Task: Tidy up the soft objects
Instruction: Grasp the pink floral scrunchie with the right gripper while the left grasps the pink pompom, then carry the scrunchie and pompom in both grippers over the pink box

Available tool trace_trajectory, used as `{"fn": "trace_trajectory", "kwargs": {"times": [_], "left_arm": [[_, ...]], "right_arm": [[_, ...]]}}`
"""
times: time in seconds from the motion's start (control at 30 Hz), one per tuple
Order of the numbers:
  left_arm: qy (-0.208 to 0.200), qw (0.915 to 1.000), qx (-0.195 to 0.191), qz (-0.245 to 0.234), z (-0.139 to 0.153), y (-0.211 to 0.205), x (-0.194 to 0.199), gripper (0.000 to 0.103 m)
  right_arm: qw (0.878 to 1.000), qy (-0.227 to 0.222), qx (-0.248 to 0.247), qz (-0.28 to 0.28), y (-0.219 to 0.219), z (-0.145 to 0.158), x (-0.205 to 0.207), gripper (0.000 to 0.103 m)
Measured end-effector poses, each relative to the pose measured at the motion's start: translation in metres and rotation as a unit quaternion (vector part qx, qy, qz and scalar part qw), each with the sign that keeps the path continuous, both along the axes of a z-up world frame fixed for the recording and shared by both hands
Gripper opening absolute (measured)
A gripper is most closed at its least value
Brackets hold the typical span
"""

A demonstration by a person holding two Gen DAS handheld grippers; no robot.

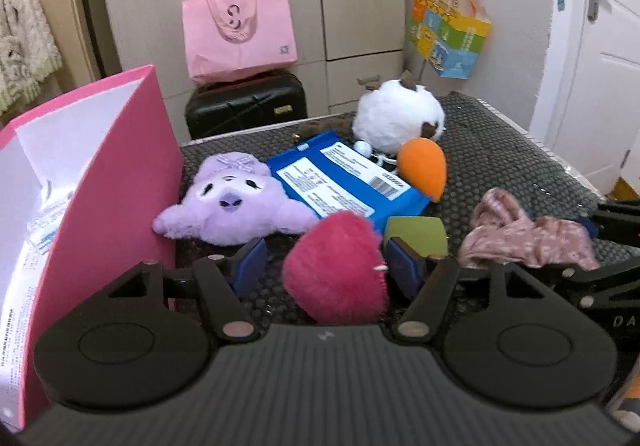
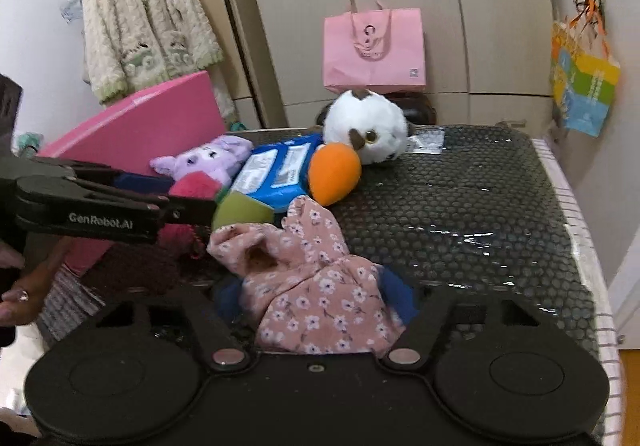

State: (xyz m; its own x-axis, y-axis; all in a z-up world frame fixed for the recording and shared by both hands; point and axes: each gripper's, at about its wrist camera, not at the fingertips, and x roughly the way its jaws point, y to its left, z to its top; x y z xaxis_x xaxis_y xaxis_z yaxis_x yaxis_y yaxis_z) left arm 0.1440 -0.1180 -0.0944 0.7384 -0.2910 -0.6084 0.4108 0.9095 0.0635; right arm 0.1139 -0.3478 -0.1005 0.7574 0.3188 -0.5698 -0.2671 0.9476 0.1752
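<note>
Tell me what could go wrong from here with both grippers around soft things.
The left gripper straddles the magenta pom-pom with its jaws still apart; the fluff may slip out on closing. The floral cloth between the right gripper fingers trails toward the green toy and may drag it.

left gripper (image 1: 326, 266): matte black body, ribbed grey top plate, two round black discs, silver pivot screws
left fingers (image 1: 252, 266): blue pads
right gripper (image 2: 320, 298): black, same discs and silver screws
side marking: white "GenRobot.AI" lettering
hand (image 2: 14, 300): bare skin, pale nails
</note>
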Motion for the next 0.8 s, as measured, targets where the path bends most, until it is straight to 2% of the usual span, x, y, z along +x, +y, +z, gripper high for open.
{"fn": "trace_trajectory", "kwargs": {"times": [0.07,0.1,0.13,0.17,0.2,0.3,0.5,0.8], "left_arm": [[-0.002,1.0000,0.004,0.003,-0.002,-0.001,0.000,0.065],[-0.004,1.0000,0.003,0.003,-0.002,-0.001,-0.001,0.061],[-0.004,1.0000,0.003,0.000,-0.002,-0.002,-0.001,0.056],[-0.004,1.0000,0.002,-0.005,-0.002,-0.003,-0.002,0.046],[-0.002,1.0000,0.001,-0.007,-0.002,-0.003,-0.002,0.040],[-0.008,0.9999,0.005,-0.008,-0.001,-0.005,-0.007,0.037],[-0.022,0.9996,-0.018,-0.003,0.008,0.002,-0.020,0.037],[-0.040,0.9988,-0.029,-0.007,0.031,0.014,-0.043,0.037]], "right_arm": [[1.000,-0.007,-0.007,0.006,0.001,-0.001,-0.003,0.039],[1.000,-0.010,-0.011,0.008,0.002,-0.001,-0.004,0.028],[1.000,-0.014,-0.015,0.009,0.003,0.000,-0.007,0.025],[1.000,-0.016,-0.016,0.009,0.005,0.000,-0.009,0.024],[1.000,-0.018,-0.013,0.010,0.005,0.000,-0.010,0.022],[0.999,-0.029,-0.005,0.017,0.007,0.003,-0.017,0.020],[0.999,-0.035,-0.005,0.013,0.009,0.009,-0.023,0.020],[1.000,-0.020,-0.013,-0.019,0.006,0.020,-0.029,0.020]]}}
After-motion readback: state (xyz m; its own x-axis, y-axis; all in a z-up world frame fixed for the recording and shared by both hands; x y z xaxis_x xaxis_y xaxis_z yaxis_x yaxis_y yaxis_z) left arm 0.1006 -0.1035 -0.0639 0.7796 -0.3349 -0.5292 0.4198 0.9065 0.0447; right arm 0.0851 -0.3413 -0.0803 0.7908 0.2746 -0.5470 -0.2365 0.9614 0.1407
